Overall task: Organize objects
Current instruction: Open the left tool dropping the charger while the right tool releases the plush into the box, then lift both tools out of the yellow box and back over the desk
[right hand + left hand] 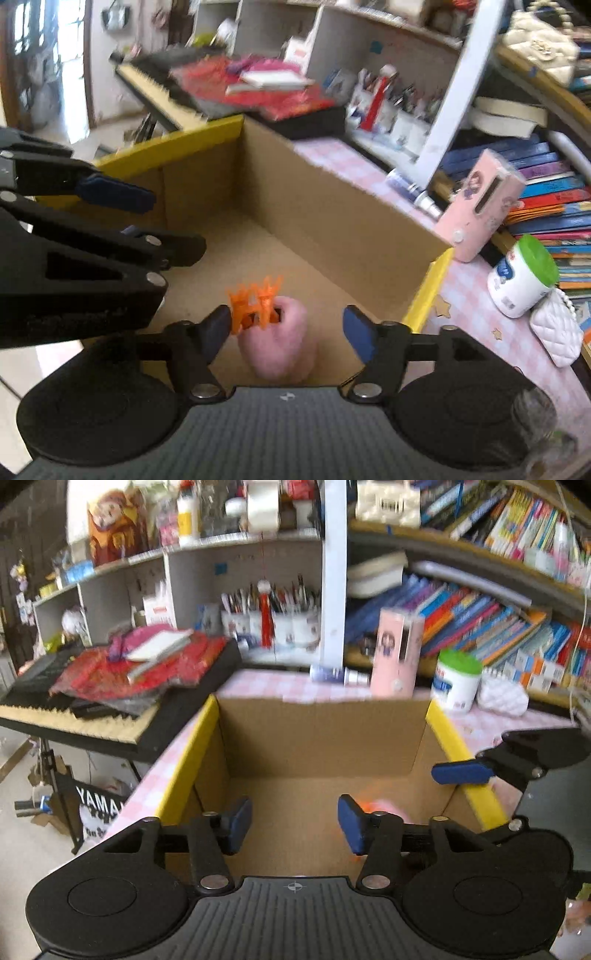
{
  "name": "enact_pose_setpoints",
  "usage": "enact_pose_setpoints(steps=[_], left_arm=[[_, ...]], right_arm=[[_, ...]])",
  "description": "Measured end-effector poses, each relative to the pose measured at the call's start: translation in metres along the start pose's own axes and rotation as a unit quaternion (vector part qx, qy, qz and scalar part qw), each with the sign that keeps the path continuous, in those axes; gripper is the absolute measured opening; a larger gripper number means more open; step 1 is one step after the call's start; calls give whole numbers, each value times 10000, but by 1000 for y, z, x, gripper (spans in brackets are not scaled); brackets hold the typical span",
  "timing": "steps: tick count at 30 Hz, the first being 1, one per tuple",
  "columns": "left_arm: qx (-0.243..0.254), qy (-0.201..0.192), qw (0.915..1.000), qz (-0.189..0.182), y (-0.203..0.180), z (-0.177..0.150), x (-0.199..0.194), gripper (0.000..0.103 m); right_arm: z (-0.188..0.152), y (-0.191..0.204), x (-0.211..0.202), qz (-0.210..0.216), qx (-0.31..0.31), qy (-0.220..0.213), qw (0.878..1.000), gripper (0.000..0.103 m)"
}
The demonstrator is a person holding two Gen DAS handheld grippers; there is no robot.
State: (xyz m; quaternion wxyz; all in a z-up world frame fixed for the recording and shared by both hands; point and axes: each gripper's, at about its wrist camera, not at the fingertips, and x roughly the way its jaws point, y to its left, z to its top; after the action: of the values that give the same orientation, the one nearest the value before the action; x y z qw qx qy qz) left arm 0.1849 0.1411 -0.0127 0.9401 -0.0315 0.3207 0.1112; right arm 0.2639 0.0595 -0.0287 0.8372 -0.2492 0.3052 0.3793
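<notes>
Left wrist view: left gripper (pixel 294 825) wide, empty, over cardboard box (pixel 321 734) | right wrist view: right gripper (pixel 286 332) wide, empty; pink plush (pixel 280 339) with orange clip (pixel 255 302) on box floor | step: likely item deposited | next: fetch another, perhaps green-lidded jar (pixel 522 277).

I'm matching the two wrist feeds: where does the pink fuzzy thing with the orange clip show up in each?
Left wrist: the pink fuzzy thing is only a blurred pink-orange patch on the cardboard box floor, low, right of centre, mostly hidden behind the right finger.
Right wrist: it lies plainly on the box floor, bottom centre, orange clip on top.
Shared landmark: green-lidded white jar on the table right of the box.
</notes>
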Motion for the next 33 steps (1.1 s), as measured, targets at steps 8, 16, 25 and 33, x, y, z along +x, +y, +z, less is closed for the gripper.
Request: enact_pose_setpoints(steps=[8,16,25,33], left_arm=[[-194,-659,9976,14,0,-3,-59,88],[-164,-969,9947,-290,-1,-36,-107,90],[-42,-638,9963,-569,4,-88,-142,94],[114,-319,9958,-856,-4,-121,-159,94]], right_arm=[[-18,18,-75,-515,161,-1049,9930,86],[-54,46,-137,-1333,834,-1404,9775,98],[-110,87,-169,-1890,1656,-909,9636,99],[-151,113,-198,-2156,2103,-671,9512,99]])
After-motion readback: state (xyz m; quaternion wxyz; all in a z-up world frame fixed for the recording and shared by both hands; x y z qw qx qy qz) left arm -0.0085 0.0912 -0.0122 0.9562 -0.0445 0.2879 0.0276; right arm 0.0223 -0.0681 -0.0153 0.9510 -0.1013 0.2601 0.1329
